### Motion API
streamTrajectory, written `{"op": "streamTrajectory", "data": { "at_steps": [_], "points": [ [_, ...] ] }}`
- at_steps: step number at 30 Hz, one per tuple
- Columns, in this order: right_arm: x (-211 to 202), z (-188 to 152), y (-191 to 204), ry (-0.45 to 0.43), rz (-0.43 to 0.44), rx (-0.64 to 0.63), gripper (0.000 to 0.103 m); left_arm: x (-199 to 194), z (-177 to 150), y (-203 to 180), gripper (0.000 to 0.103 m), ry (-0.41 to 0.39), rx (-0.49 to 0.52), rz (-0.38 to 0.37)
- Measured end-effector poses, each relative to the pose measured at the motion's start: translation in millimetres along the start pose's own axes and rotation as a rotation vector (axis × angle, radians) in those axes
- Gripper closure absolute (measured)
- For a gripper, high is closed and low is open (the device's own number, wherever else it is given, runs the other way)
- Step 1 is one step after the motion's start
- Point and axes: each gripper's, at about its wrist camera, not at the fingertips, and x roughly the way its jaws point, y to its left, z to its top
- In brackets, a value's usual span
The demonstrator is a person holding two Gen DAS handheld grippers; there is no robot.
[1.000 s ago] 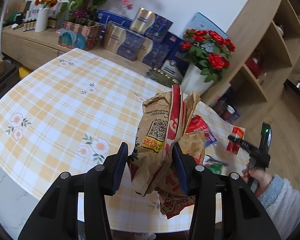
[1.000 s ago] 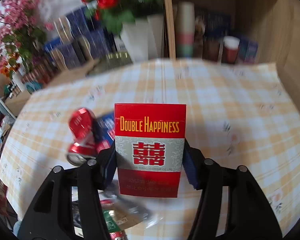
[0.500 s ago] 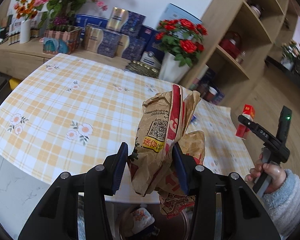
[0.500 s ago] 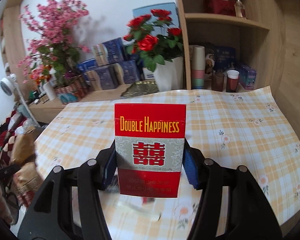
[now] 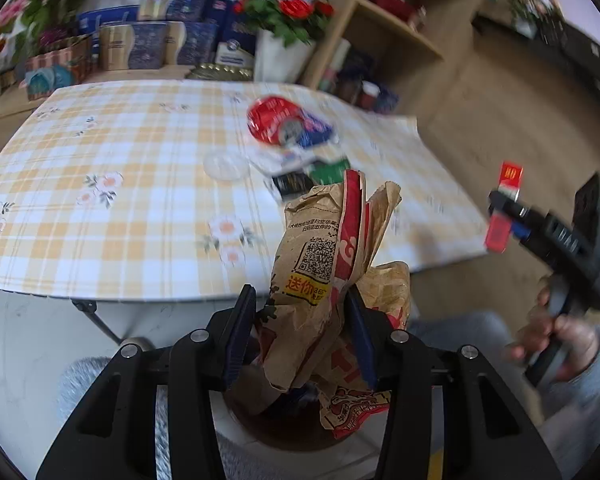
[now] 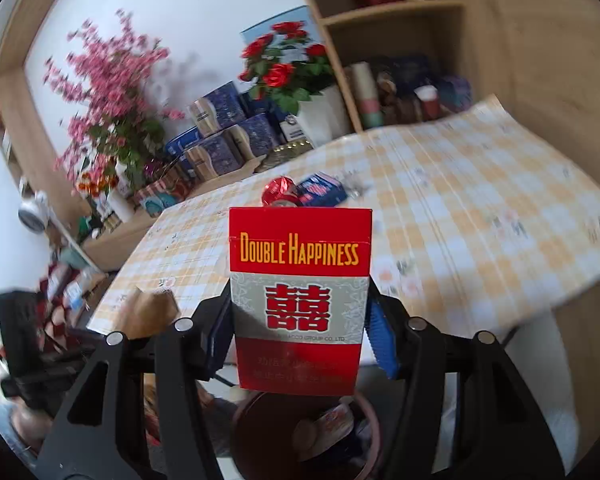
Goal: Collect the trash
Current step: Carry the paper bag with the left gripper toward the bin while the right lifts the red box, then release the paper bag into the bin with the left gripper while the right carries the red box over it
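We've got L tongs [image 5: 300,336] clenched on the crumpled paper bag [image 5: 324,276], R tongs [image 6: 300,336] on the cigarette pack [image 6: 300,300], both past the counter's [image 5: 100,152] near edge over the bin [image 6: 260,436], prob. for dropping in.

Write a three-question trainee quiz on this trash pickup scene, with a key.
1. True or false: the left gripper is shut on a crumpled paper bag.
2. What does the right gripper hold? A) red cigarette pack B) crushed can C) clear lid
3. Fill in: below both grippers stands a dark ____ with some rubbish already inside.

Key
1. True.
2. A, the red cigarette pack.
3. Bin. A crushed red can and wrappers remain on the checked tablecloth.
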Motion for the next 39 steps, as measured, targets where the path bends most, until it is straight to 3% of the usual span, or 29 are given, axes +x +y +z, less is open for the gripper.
{"op": "streamTrajectory", "data": {
  "at_steps": [6, 13, 18, 21, 25, 29, 34, 37, 39],
  "points": [
    [-2, -27, -4, 0.042, -0.045, 0.002, 0.045, 27, -24, -16, 0.059, 0.089, 0.076, -0.005],
    [8, -36, -14, 0.057, -0.035, 0.048, 0.045, 60, -35, -31, 0.058, 0.205, 0.195, 0.022],
    [13, -37, -18, 0.068, -0.043, 0.062, 0.045, 88, -43, -40, 0.058, 0.305, 0.288, 0.002],
    [15, -39, -21, 0.074, -0.051, 0.067, 0.045, 105, -45, -34, 0.058, 0.359, 0.267, 0.007],
    [17, -41, -24, 0.087, -0.064, 0.074, 0.045, 126, -43, -19, 0.058, 0.453, 0.166, -0.007],
    [18, -43, -26, 0.095, -0.077, 0.076, 0.045, 134, -38, -12, 0.058, 0.460, 0.120, -0.011],
    [24, -45, -28, 0.113, -0.086, 0.086, 0.045, 145, -39, -17, 0.057, 0.474, 0.138, 0.015],
    [29, -44, -25, 0.122, -0.083, 0.078, 0.045, 151, -42, -21, 0.051, 0.478, 0.146, 0.023],
    [31, -45, -22, 0.128, -0.082, 0.068, 0.045, 150, -41, -21, 0.041, 0.469, 0.138, -0.004]
  ]
}}
